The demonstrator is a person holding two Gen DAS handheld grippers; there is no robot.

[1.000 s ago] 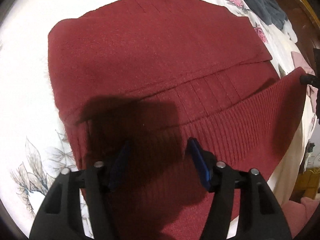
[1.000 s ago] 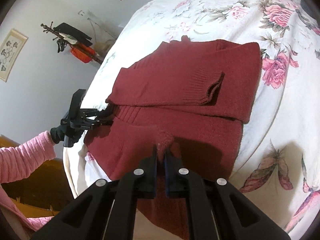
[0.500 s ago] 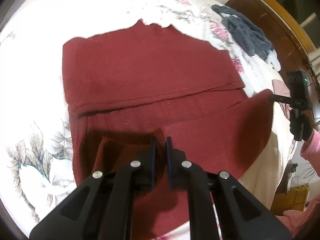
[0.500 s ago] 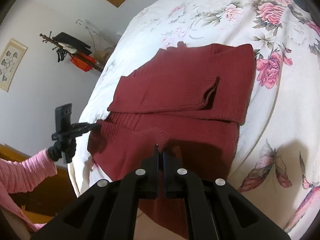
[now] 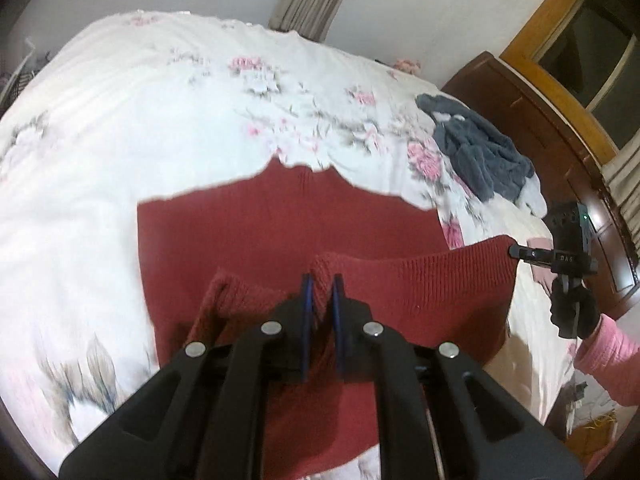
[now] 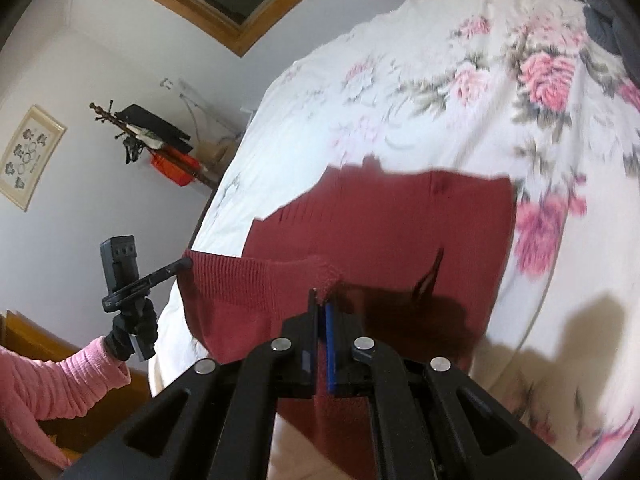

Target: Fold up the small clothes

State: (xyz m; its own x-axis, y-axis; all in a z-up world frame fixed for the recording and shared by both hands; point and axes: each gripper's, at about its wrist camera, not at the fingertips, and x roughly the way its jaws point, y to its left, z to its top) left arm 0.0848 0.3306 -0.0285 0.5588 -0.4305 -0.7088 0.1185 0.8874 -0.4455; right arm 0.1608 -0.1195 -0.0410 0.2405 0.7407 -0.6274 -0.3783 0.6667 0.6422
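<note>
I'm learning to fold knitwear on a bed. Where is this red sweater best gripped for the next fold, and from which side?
Grip the ribbed hem at its two corners, coming from the near bed edge, as both grippers do now. The left gripper and right gripper are shut on the red sweater, whose hem lifts as a straight band, so it should carry evenly toward the collar over the bedspread.

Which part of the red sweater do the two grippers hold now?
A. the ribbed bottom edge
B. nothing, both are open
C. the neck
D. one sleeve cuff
A: the left gripper and right gripper are each shut on the ribbed hem of the red sweater, lifted above the bed.
</note>
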